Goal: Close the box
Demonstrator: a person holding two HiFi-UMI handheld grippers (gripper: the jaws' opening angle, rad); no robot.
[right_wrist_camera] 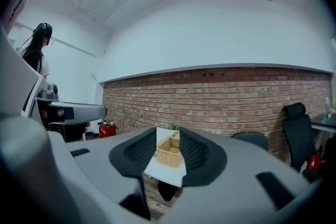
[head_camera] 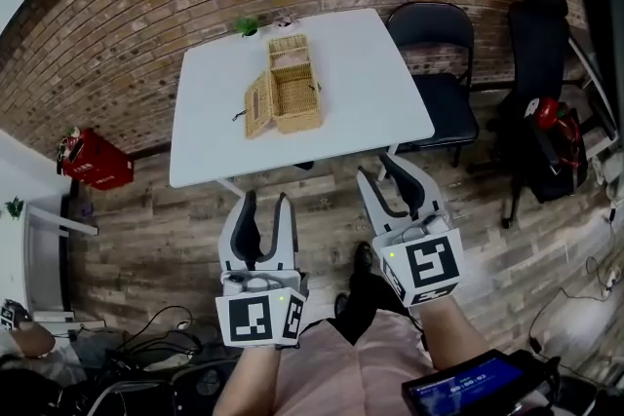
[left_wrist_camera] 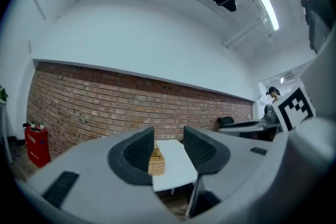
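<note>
An open wicker box (head_camera: 293, 95) stands on the white table (head_camera: 375, 97), one lid flap (head_camera: 257, 106) hanging out to its left and another (head_camera: 287, 48) folded back at the far end. Both grippers hover over the wooden floor, short of the table's near edge. My left gripper (head_camera: 266, 206) is open, with nothing between its jaws. My right gripper (head_camera: 384, 173) is open too and holds nothing. In the left gripper view the box (left_wrist_camera: 156, 163) shows far off between the jaws of the left gripper (left_wrist_camera: 168, 147). In the right gripper view the box (right_wrist_camera: 170, 154) sits beyond the right gripper (right_wrist_camera: 168, 147).
A small green plant (head_camera: 248, 25) sits at the table's far edge by the brick wall (head_camera: 117, 44). A black folding chair (head_camera: 441, 63) stands right of the table, and a black chair with bags (head_camera: 542, 112) stands farther right. A red case (head_camera: 93, 161) lies on the floor at left.
</note>
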